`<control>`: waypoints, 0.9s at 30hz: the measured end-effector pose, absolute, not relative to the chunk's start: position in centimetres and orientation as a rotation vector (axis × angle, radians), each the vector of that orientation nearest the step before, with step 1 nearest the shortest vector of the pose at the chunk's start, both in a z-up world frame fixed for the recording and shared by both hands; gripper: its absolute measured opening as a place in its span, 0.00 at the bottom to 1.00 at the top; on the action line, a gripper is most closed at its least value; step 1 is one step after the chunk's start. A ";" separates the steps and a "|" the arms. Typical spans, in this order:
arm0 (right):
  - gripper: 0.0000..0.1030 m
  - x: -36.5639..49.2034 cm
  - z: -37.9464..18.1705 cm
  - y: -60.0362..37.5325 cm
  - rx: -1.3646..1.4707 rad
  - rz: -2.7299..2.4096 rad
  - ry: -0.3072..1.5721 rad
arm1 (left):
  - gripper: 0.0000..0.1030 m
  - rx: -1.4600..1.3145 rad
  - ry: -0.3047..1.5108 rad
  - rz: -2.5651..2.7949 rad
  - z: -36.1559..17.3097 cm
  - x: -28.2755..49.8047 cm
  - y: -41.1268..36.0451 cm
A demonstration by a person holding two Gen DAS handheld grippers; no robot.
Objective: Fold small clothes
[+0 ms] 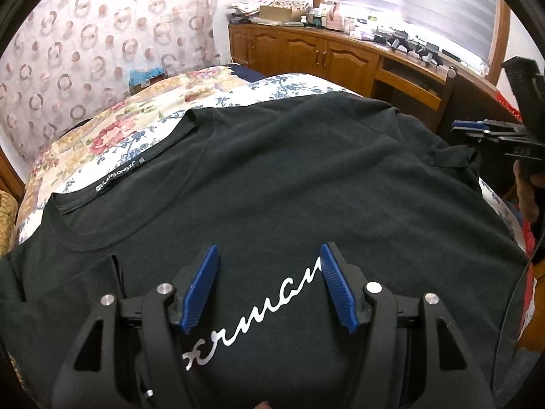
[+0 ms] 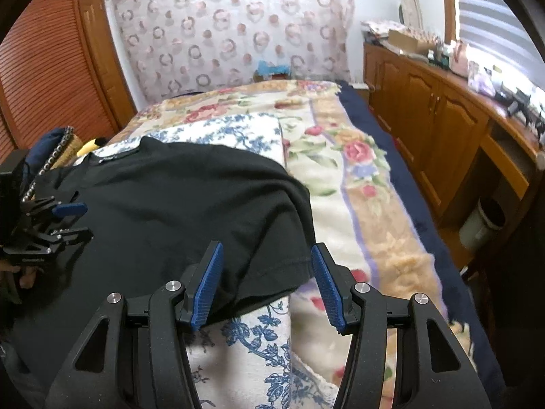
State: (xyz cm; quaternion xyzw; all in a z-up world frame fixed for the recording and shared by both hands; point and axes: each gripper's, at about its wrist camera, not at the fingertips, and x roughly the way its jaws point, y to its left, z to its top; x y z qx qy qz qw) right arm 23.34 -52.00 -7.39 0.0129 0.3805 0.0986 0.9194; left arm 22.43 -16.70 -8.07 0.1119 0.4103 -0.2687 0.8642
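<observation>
1 black t-shirt (image 1: 272, 177), center frame. 2 grippers: left gripper (image 1: 269, 283) bottom center, right gripper (image 2: 267, 284) bottom center of its view. 2 blue pads (image 1: 201, 286) per gripper. 2 floral covers: blue-print sheet (image 2: 245, 129) mid-frame, rose blanket (image 2: 357, 156) right of center.

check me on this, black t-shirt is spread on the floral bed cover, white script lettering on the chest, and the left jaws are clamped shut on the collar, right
Not quite. The left gripper has its jaws open, above the white script lettering rather than clamped on the collar; the left wrist view shows it. The rest holds: the black t-shirt lies spread on the floral bed cover.
</observation>
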 end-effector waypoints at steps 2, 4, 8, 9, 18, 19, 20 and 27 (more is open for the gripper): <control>0.53 23.5 -8.0 -52.1 0.047 0.207 0.806 | 0.66 0.231 0.865 -0.577 -8.1 22.6 -16.8; 0.53 23.6 -8.6 -52.3 0.060 0.209 0.822 | 0.76 0.257 0.868 -0.596 -8.3 22.5 -17.4; 0.53 23.8 -9.5 -52.9 0.097 0.214 0.864 | 0.79 0.272 0.869 -0.621 -8.3 22.4 -17.7; 0.53 23.9 -9.8 -53.1 0.112 0.217 0.874 | 0.80 0.274 0.870 -0.626 -8.4 22.4 -17.7; 0.46 24.6 -10.0 -53.7 0.178 0.266 0.893 | 0.89 0.289 0.874 -0.627 -8.4 22.3 -18.1; 0.44 24.7 -9.9 -53.7 0.179 0.273 0.894 | 0.90 0.288 0.875 -0.626 -8.5 22.3 -18.0; 0.40 24.8 -9.9 -53.6 0.178 0.277 0.895 | 0.90 0.286 0.876 -0.622 -8.5 22.3 -18.0; 0.03 24.8 -8.8 -52.7 0.059 0.227 0.888 | 0.92 0.281 0.881 -0.612 -8.6 22.5 -18.0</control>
